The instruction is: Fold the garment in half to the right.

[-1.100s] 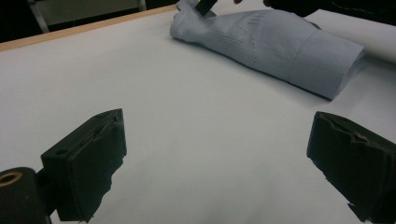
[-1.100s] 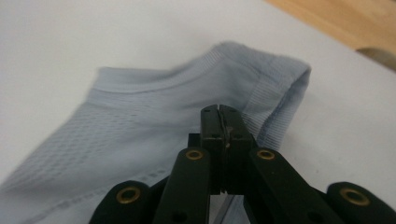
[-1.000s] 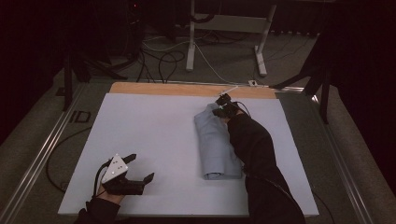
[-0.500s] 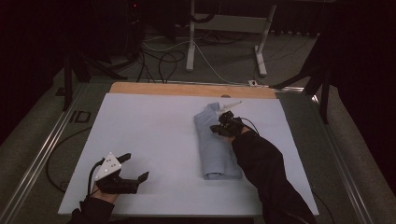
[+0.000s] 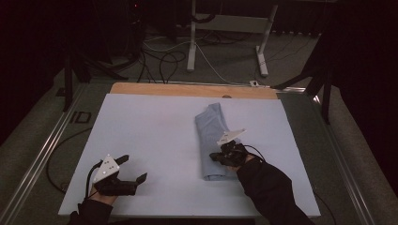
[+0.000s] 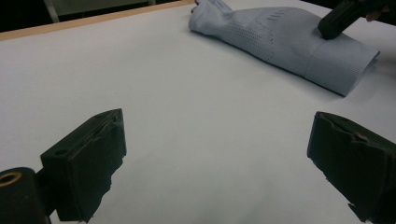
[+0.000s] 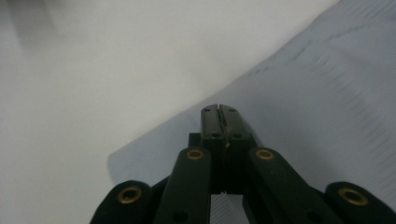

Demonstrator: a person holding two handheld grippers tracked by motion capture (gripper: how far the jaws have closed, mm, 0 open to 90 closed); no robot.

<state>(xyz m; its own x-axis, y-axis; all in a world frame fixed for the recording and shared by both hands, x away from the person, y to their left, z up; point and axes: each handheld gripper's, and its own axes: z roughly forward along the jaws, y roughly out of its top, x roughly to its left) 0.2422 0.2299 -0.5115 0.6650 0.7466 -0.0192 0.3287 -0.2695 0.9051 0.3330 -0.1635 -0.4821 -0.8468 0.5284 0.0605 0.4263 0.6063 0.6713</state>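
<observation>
We see the folded light-blue cloth [image 5: 213, 143] lying right of the white board's [image 5: 155, 136] middle. Our right gripper [image 5: 219, 157], jaws pressed together with nothing between them, rests on the cloth's near end. Our left gripper [image 5: 133, 168], jaws wide apart, sits well left of the cloth.

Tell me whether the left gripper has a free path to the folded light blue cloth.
Probably yes. The left gripper sits open near the table's front edge, and bare white table lies between it and the folded cloth. The right gripper, shut, is over the cloth's near end, so the far end looks freer.
</observation>
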